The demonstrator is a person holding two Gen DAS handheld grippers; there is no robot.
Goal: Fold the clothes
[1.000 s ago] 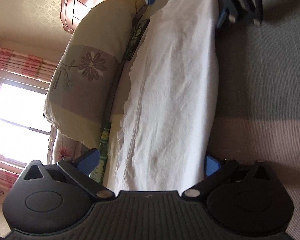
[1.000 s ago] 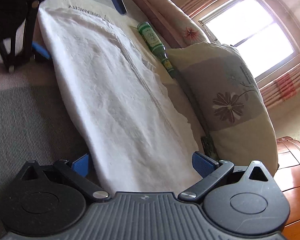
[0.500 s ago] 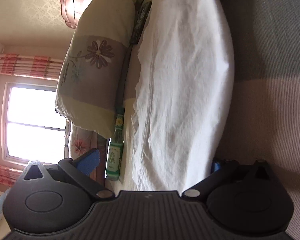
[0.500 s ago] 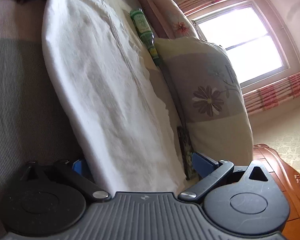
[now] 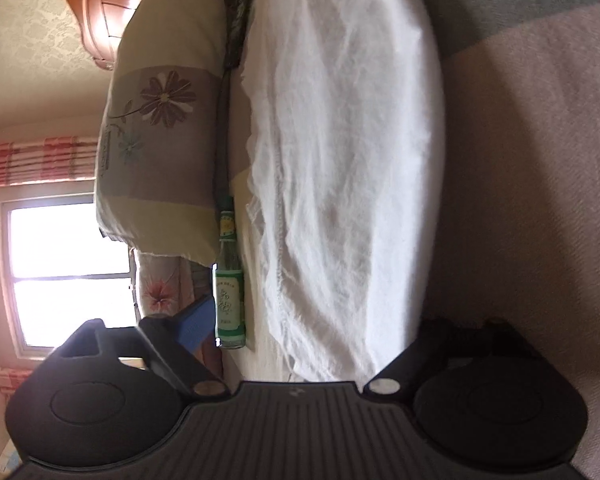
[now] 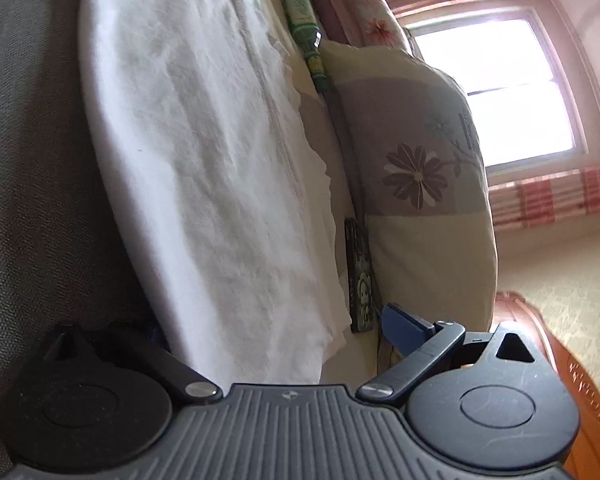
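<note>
White garment (image 5: 352,168) on bed, one end at each pair of tongs. Left tongs (image 5: 300,344) and right tongs (image 6: 268,332) spread wide, one finger each under cloth; grip impossible to tell. Likely mid-fold or smoothing a finished fold. Farther off: green bottle (image 5: 229,280), flowered pillow (image 5: 160,152).

Gone from the upper edge of both wrist views: the opposite gripper. Shifted in the left wrist view: green bottle (image 5: 229,280) now fully exposed at lower centre-left, white garment (image 5: 348,168) spread wider. Moved in the right wrist view: bottle (image 6: 303,28) to top centre, window (image 6: 512,92) lower at right.
</note>
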